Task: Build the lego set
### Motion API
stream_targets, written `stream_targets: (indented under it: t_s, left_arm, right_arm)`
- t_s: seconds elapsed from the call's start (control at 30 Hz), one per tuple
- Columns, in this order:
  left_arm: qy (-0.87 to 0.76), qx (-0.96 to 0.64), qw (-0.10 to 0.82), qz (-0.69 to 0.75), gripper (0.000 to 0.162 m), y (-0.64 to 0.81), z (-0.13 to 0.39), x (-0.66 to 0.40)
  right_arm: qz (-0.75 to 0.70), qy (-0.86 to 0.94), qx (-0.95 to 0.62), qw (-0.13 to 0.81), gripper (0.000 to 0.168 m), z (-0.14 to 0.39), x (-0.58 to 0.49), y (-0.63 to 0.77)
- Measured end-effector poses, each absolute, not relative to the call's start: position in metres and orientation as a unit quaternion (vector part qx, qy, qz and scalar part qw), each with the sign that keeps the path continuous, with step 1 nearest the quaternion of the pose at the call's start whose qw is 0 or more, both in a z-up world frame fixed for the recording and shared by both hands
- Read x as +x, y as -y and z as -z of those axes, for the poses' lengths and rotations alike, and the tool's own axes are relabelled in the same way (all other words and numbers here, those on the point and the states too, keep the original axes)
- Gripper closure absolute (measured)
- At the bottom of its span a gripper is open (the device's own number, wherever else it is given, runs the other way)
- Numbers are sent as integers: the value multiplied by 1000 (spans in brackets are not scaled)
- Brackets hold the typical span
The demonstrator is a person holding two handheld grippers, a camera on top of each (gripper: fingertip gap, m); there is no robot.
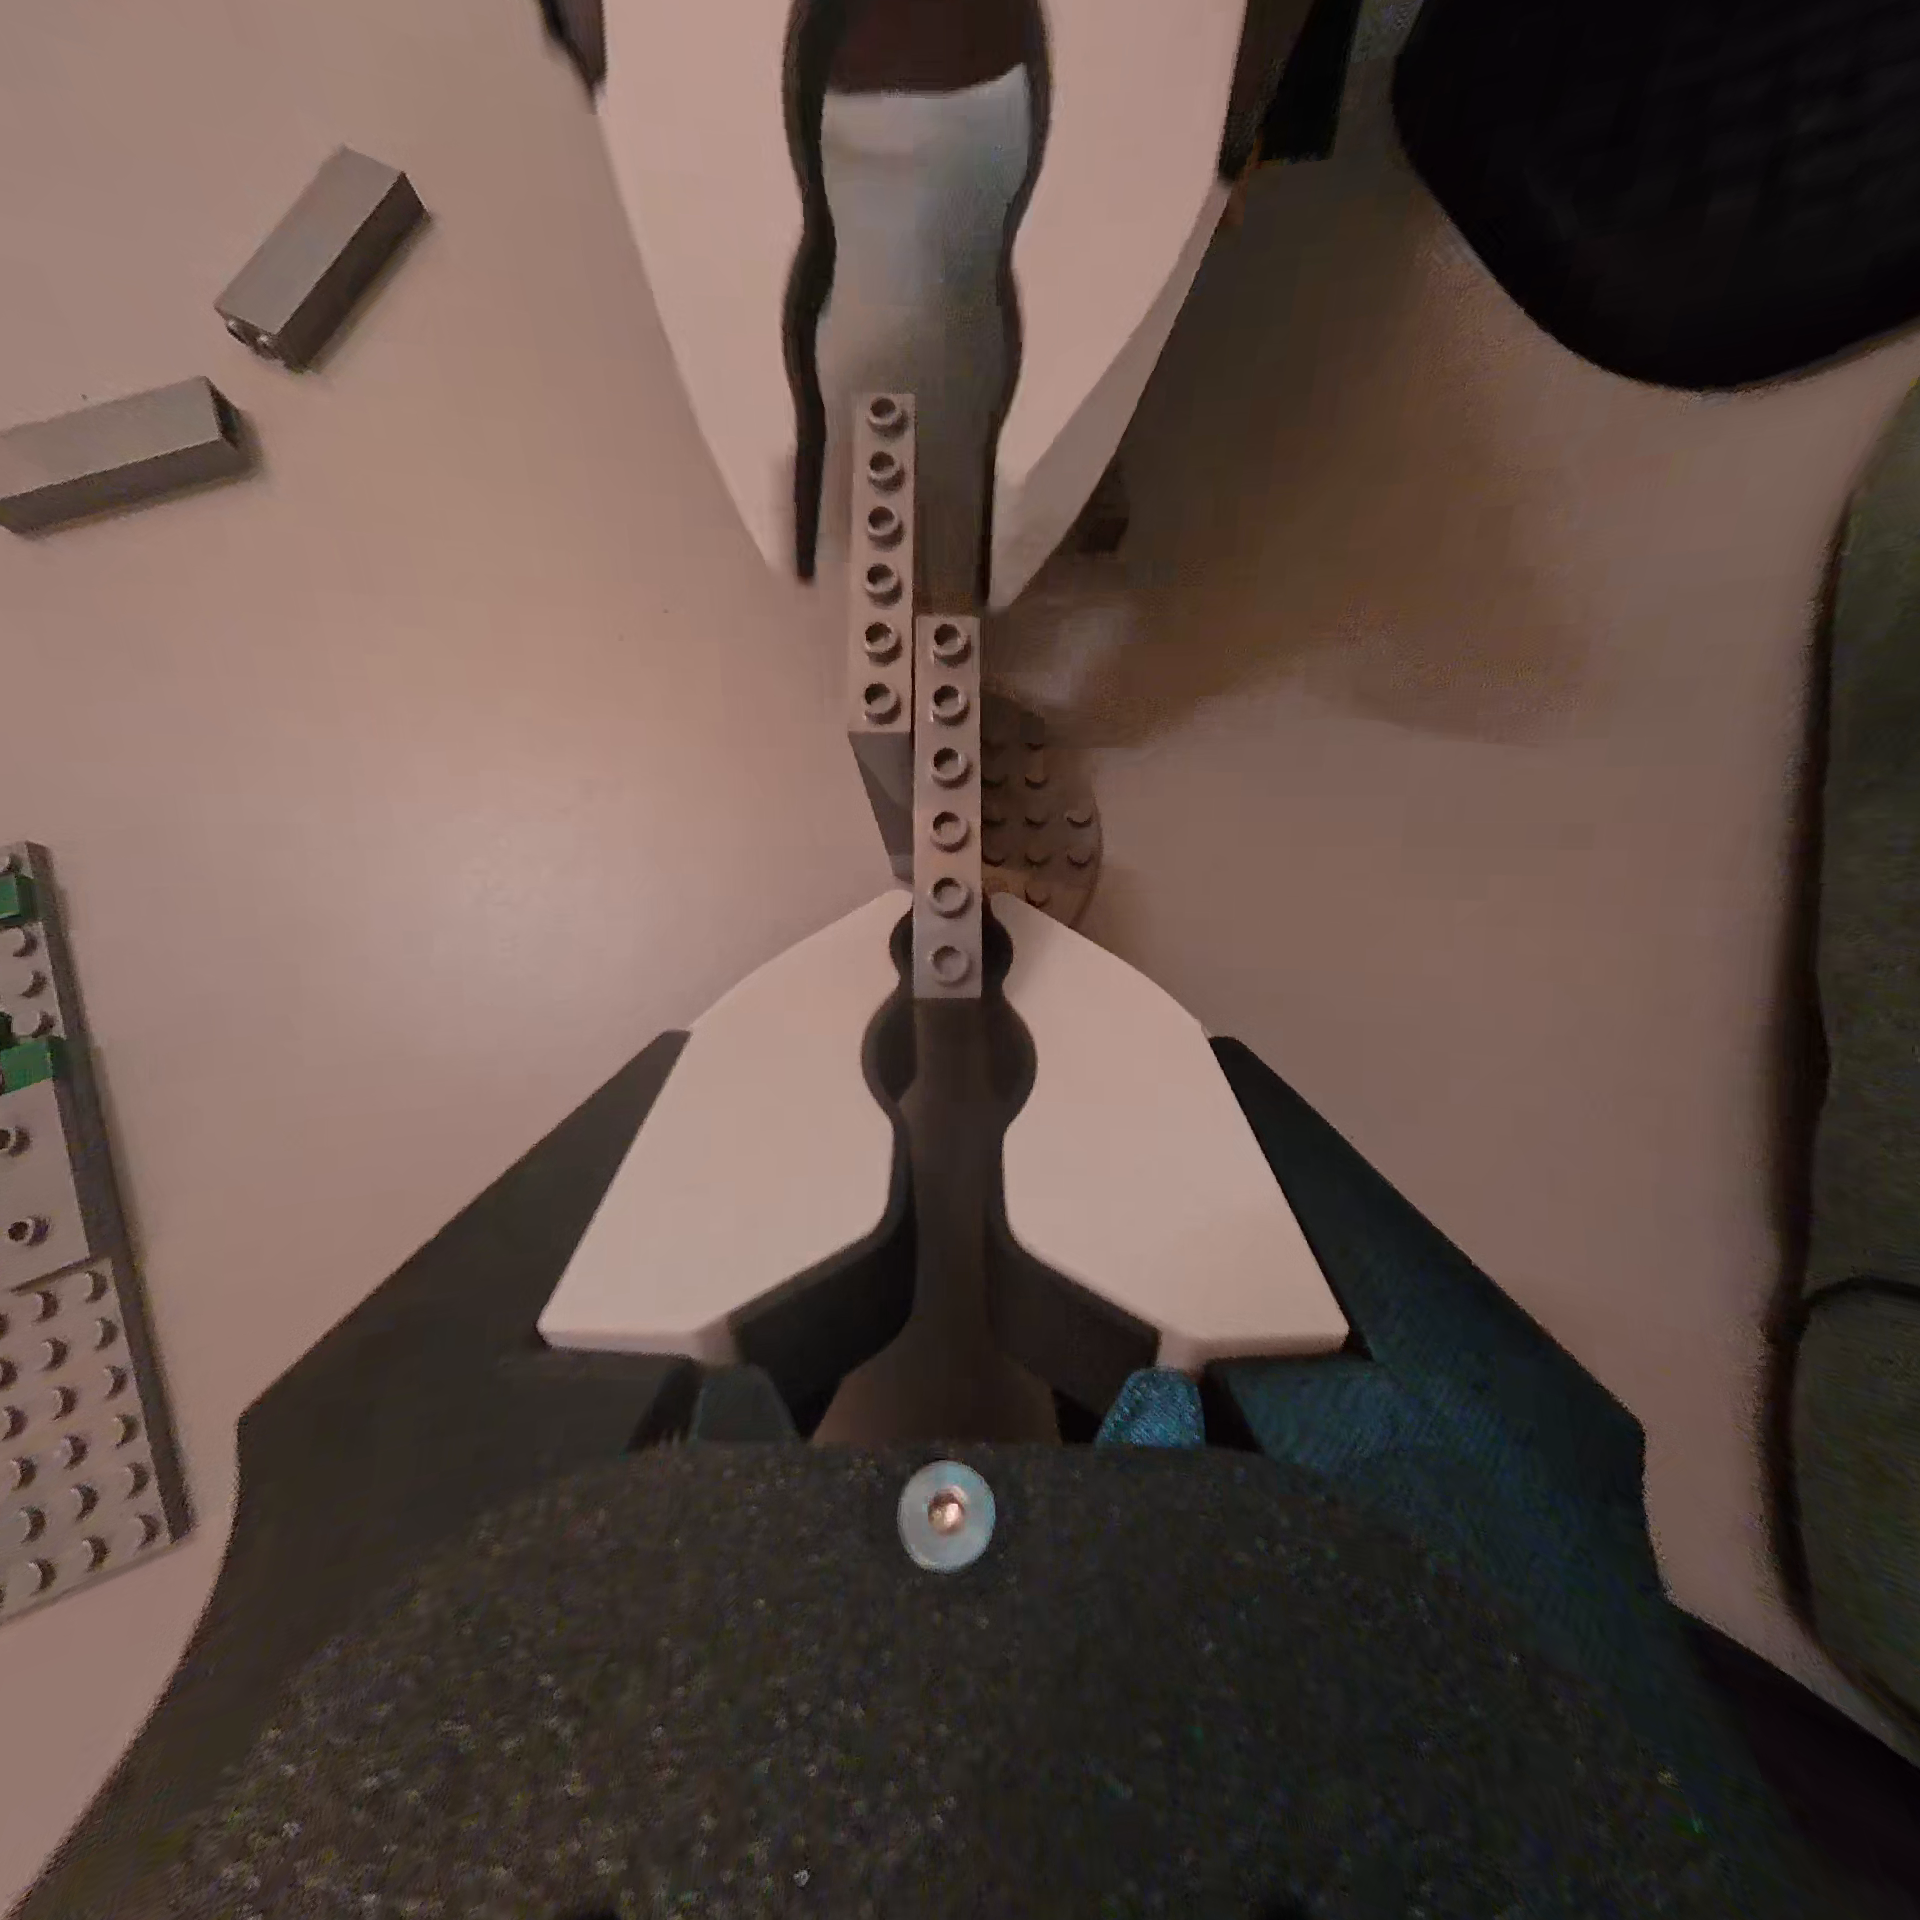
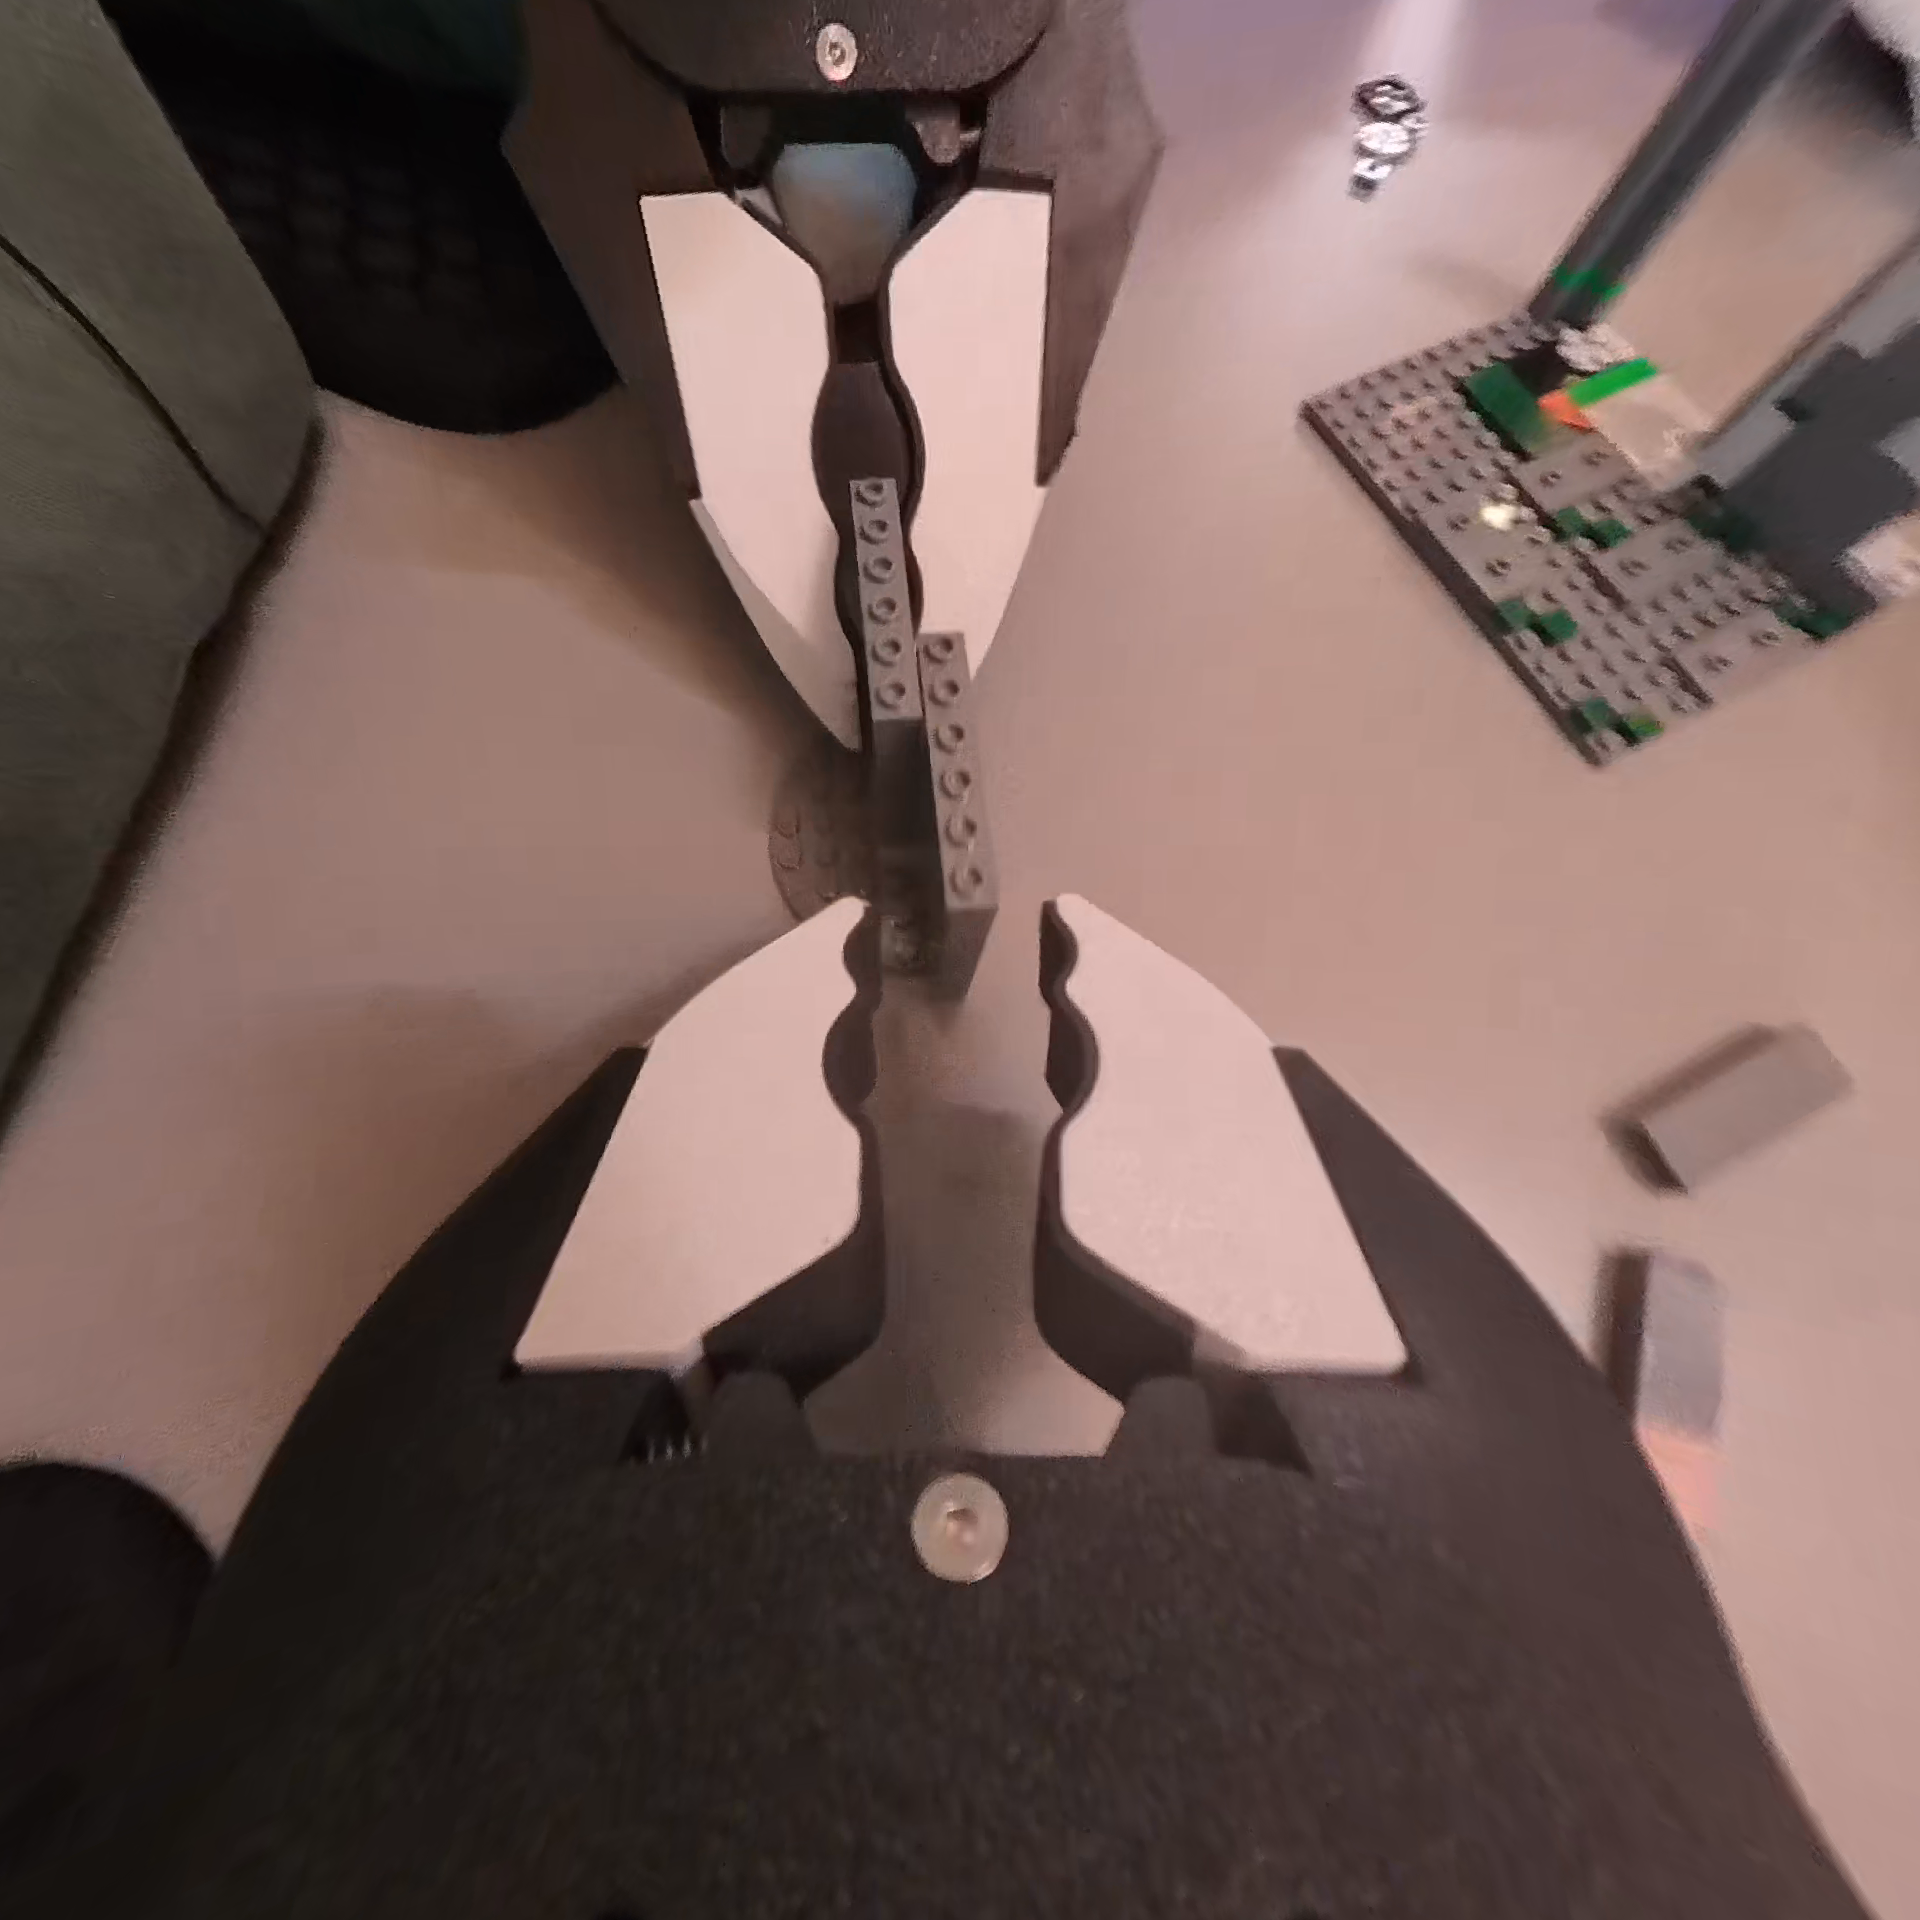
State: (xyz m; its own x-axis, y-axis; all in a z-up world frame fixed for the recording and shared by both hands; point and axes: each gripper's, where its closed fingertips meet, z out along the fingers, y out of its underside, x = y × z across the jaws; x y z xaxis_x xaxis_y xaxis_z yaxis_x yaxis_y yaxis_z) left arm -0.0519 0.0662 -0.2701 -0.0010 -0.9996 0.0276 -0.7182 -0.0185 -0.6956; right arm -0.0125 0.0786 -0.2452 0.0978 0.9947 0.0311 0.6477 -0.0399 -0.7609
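Observation:
Two tall grey studded bricks stand side by side, offset lengthwise, over a dark round studded plate (image 1: 1039, 821) on the pale table. My left gripper (image 1: 948, 914) is shut on the end of one brick (image 1: 948, 790); the right wrist view shows this gripper (image 2: 883, 665) and its brick (image 2: 878, 592) farther off. My right gripper (image 2: 956, 920) is open, its fingertips either side of the end of the second brick (image 2: 961, 779) without touching it. The left wrist view shows the right gripper (image 1: 899, 582) around that brick (image 1: 883, 551). The round plate (image 2: 810, 831) is mostly hidden.
Two loose long grey bricks (image 1: 322, 260) (image 1: 114, 457) lie on the table, also shown in the right wrist view (image 2: 1725, 1112) (image 2: 1673, 1340). A grey baseplate with green pieces and a partial build (image 2: 1558, 540) (image 1: 62, 1351) sits aside. A green cushion (image 1: 1870, 935) and dark basket (image 2: 364, 208) border the table. Tip to tip, the grippers are about 6 cm apart.

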Motion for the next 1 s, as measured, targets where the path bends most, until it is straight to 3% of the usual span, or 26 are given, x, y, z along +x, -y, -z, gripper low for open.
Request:
stream_targets:
  t_s: [0.1,0.47,0.6,0.8,1.0]
  left_arm:
    - [-653,-659,257,271,154,-66,270,-52]
    - [-656,-655,262,268,154,-66,271,-52]
    - [-695,-605,314,229,154,-65,268,-52]
    - [-723,-541,407,136,154,-72,258,-55]
    - [-742,-473,473,56,154,-75,245,-50]
  right_arm:
    - [-286,635,-651,303,160,255,-21,-76]
    - [-300,641,-642,295,162,257,-22,-72]
    - [-294,644,-623,333,161,252,-22,-69]
    - [-315,619,-627,353,140,243,-18,-58]
    - [-439,515,-680,282,108,217,-13,-52]
